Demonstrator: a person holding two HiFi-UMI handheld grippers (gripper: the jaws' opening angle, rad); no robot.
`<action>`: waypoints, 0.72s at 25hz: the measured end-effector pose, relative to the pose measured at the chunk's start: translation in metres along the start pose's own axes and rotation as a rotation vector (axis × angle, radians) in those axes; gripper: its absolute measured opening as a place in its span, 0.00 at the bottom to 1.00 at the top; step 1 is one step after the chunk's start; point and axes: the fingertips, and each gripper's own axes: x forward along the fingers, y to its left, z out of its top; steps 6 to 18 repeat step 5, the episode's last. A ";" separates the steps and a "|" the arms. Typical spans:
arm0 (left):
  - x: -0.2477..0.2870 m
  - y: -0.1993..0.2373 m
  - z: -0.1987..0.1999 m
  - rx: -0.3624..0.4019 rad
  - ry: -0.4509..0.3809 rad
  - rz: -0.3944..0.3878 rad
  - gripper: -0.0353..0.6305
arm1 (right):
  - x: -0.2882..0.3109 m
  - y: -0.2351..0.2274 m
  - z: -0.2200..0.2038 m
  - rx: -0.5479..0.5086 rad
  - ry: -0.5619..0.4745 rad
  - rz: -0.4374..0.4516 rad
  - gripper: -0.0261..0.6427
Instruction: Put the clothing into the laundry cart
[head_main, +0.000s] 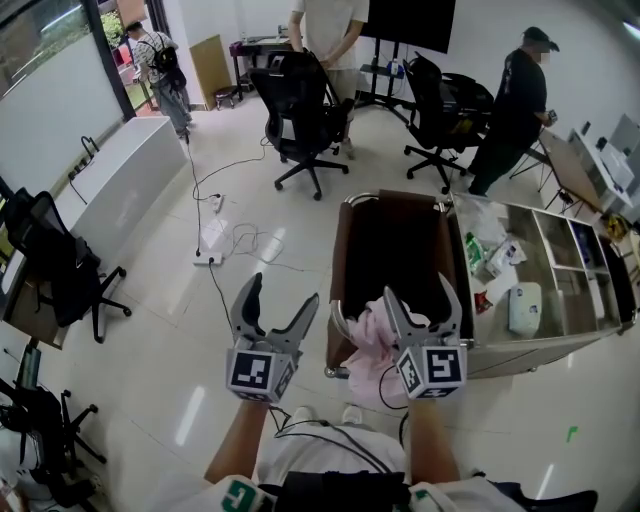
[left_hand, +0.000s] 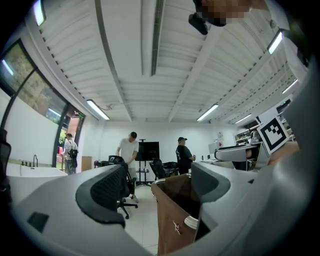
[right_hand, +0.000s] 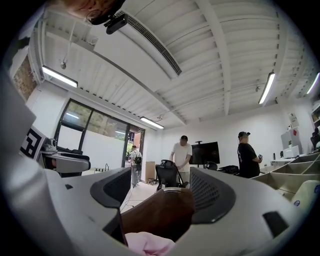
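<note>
The brown laundry cart (head_main: 352, 250) with a chrome rim stands right in front of me, its dark inside showing. A pink piece of clothing (head_main: 366, 342) lies bunched over the cart's near rim. My right gripper (head_main: 420, 290) hovers over that rim, open, with the pink clothing (right_hand: 148, 244) low between its jaws near their base and the pads bare. My left gripper (head_main: 282, 292) is open and empty, held left of the cart over the floor. In the left gripper view the cart (left_hand: 172, 220) stands close ahead to the right.
A glass-sided shelf trolley (head_main: 560, 345) with bottles and packets stands against the cart's right side. Two black office chairs (head_main: 300, 110) (head_main: 450, 105) and three people stand beyond. Cables and a power strip (head_main: 212, 248) lie on the floor to the left. Another chair (head_main: 60, 270) is at the far left.
</note>
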 end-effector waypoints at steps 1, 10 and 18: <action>-0.001 0.002 -0.003 0.006 0.000 0.001 0.67 | 0.000 0.002 0.000 -0.001 0.002 0.002 0.62; -0.002 0.008 -0.009 0.025 -0.004 0.002 0.67 | 0.003 0.008 0.001 -0.007 0.003 0.015 0.62; -0.002 0.008 -0.009 0.025 -0.004 0.002 0.67 | 0.003 0.008 0.001 -0.007 0.003 0.015 0.62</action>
